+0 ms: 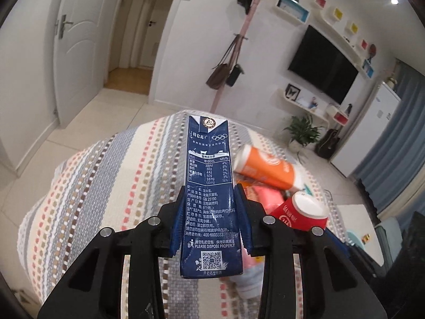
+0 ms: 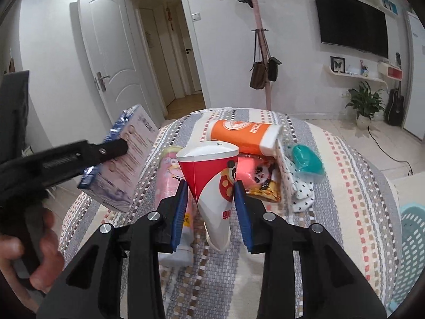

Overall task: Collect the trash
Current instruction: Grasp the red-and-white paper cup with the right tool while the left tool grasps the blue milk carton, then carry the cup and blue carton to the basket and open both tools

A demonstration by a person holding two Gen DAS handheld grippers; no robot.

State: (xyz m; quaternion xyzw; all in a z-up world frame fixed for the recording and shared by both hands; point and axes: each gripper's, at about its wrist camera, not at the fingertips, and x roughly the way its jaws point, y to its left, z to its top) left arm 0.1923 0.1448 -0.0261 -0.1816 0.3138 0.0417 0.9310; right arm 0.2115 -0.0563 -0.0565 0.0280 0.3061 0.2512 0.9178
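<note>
My left gripper (image 1: 211, 194) is shut on a dark blue milk carton (image 1: 208, 186), held upright above the striped tablecloth (image 1: 106, 180). In the right wrist view the left gripper (image 2: 117, 147) and its carton (image 2: 127, 159) show at the left, held by a hand. My right gripper (image 2: 211, 186) is shut on a squashed red and white paper cup (image 2: 212, 180) with a panda print, lifted above the table. The cup also shows in the left wrist view (image 1: 302, 212). An orange bottle (image 2: 241, 135) lies on its side behind it.
On the table lie a pink bottle (image 2: 172, 186), a pink snack packet (image 2: 255, 175), a spotted white packet (image 2: 294, 183) and a teal object (image 2: 306, 159). A teal mesh basket (image 2: 411, 252) stands at the right edge. Coat rack, door and TV are behind.
</note>
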